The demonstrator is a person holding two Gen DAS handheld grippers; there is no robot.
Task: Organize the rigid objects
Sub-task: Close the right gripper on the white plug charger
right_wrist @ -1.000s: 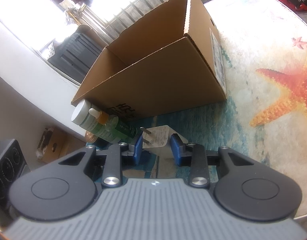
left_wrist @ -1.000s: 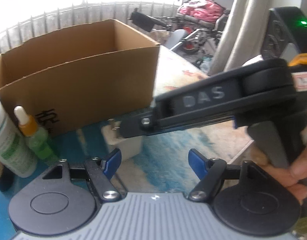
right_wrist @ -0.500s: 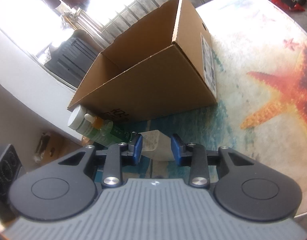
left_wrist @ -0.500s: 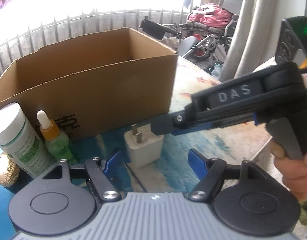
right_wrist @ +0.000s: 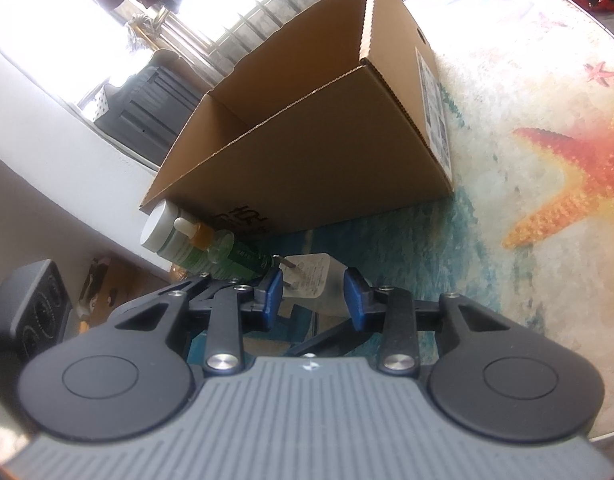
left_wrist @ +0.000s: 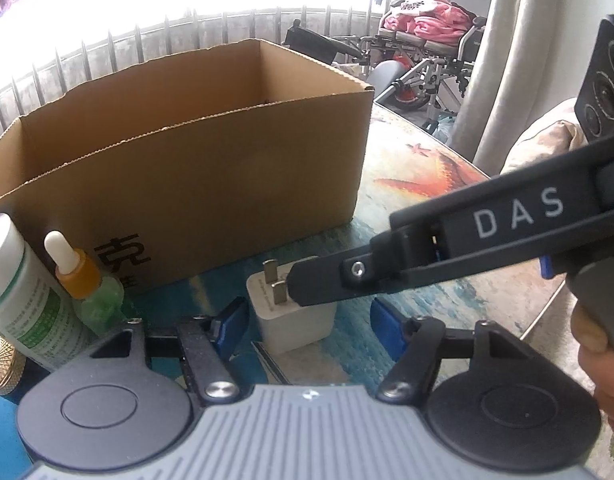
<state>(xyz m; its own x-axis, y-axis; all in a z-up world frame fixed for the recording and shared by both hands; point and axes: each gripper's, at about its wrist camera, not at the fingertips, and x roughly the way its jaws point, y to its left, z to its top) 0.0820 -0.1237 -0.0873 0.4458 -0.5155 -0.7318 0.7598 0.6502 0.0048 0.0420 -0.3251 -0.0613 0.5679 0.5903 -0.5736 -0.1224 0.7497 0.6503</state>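
Left tool [left_wrist: 307, 320] gapes, closing around a boxy white plastic charger [left_wrist: 293, 312] the right tool [right_wrist: 313, 294] loosely straddles.

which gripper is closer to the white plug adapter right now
Right. The right gripper has the white plug adapter between its fingers; the left gripper sits just behind it, jaws open around it.

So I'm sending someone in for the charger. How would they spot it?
Find the open cardboard box on the starfish cloth. In front of its long side, right of two bottles, stands the charger. It is the only white cube there, with two metal prongs pointing up.
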